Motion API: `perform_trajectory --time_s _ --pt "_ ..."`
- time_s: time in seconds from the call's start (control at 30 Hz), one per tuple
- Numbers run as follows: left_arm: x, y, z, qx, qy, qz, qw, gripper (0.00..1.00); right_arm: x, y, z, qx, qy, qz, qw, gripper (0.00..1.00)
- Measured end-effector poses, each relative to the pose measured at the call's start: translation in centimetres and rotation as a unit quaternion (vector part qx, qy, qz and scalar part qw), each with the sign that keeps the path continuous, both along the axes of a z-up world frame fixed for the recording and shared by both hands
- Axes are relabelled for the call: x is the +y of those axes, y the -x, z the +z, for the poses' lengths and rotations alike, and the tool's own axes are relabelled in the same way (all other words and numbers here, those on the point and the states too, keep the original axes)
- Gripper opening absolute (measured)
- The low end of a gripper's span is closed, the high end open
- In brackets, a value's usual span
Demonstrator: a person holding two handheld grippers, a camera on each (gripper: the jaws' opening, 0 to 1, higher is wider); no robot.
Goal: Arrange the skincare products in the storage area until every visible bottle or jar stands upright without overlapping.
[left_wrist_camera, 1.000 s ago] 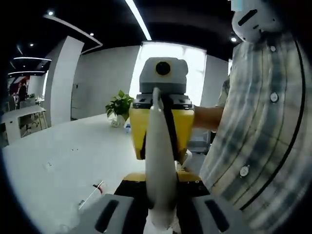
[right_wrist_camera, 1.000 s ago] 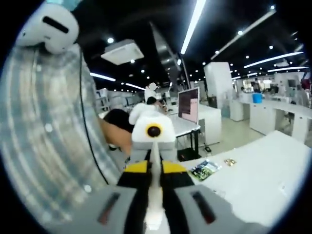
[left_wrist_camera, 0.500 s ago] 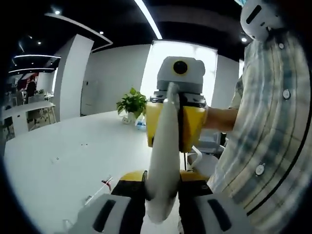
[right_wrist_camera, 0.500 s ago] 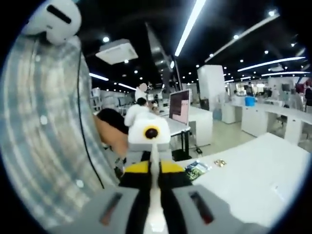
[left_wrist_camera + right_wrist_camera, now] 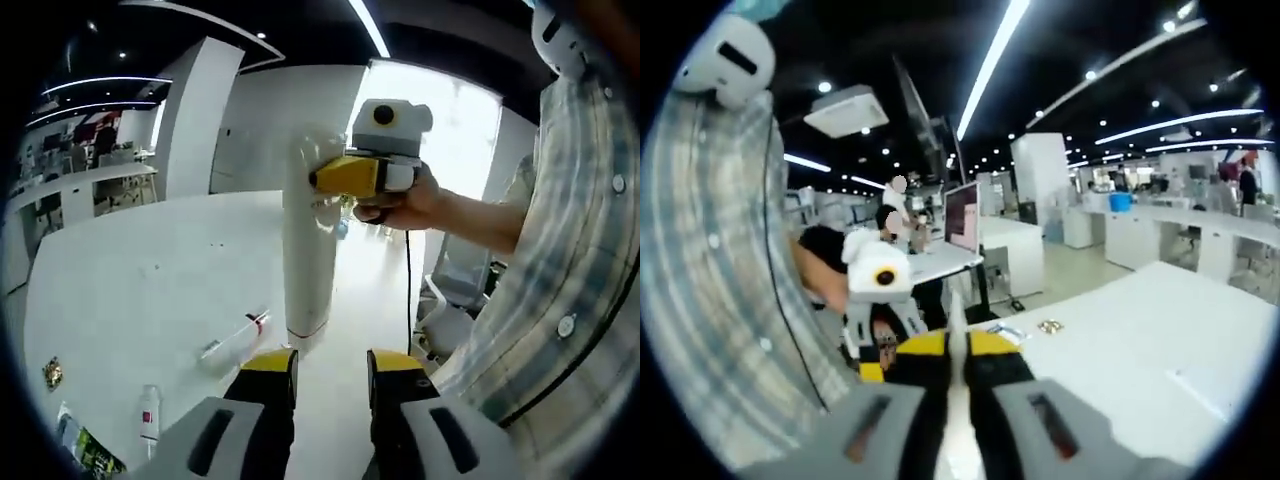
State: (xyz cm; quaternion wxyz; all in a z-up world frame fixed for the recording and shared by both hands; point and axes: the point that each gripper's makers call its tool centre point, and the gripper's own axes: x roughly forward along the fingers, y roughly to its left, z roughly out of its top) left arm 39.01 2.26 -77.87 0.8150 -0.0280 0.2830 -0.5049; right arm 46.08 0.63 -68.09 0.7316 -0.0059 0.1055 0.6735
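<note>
- A tall cream tube (image 5: 308,240) was seen in the left gripper view, held upright in the air above the white table (image 5: 130,290); its upper end was clamped by the right gripper (image 5: 335,176), carried in a person's hand (image 5: 405,203).
- It was judged to be held by its top and clear of the table so that it could be set down standing on its lower end.
- In the right gripper view, a pale edge-on sliver of the tube (image 5: 956,400) was seen pinched between that view's own jaws, so the right gripper (image 5: 956,345) was clenched on the tube.
- The left gripper (image 5: 331,365) was seen just below the tube's lower end, its jaws parted with nothing between them; the tube did not appear to be touched by them. It was judged to be waiting there as a guard or guide.
- Counted on the table to the left of the tube: one slim tube (image 5: 232,340) lying flat near the held tube's base, and one small white bottle (image 5: 149,412) lying flat further down-left.
- Three skincare items were thus counted: one held upright, two lying on their sides and still to be stood up.
- One small dark item (image 5: 52,373) and one printed packet (image 5: 88,447) were also counted near the table's edge; what they were could not be told.
</note>
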Motion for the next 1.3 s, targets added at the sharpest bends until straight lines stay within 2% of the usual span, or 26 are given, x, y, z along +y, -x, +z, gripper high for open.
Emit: perform_trajectory --time_s 0.2,0.33,0.8,1.0,1.17,1.3 --pt "0.9 0.0 -0.4 0.009 0.001 0.022 0.9997 0.27 -0.5 -3.9 -1.7 -0.018 0.036 -0.017 0.999 0.04" --pt "1.1 0.7 -0.8 0.014 -0.009 0.022 0.9996 0.28 -0.8 -7.4 -2.8 -0.02 0.04 -0.037 0.9983 0.04" --pt "2.0 1.8 -0.8 0.015 -0.02 0.056 0.9981 0.27 -0.1 -14.8 -7.4 -0.022 0.085 -0.052 0.9948 0.04" --pt "2.0 2.1 -0.8 0.012 -0.029 0.056 0.9979 0.27 0.5 -17.8 -8.7 -0.012 0.084 -0.061 0.9945 0.04" --pt "2.4 1.6 -1.1 0.019 -0.03 0.074 0.9967 0.27 0.9 -19.8 -9.0 -0.015 0.072 -0.072 0.9947 0.04" --pt "2.7 1.3 -0.5 0.02 -0.02 0.088 0.9957 0.26 1.6 -21.3 -9.4 -0.017 0.069 -0.079 0.9944 0.04"
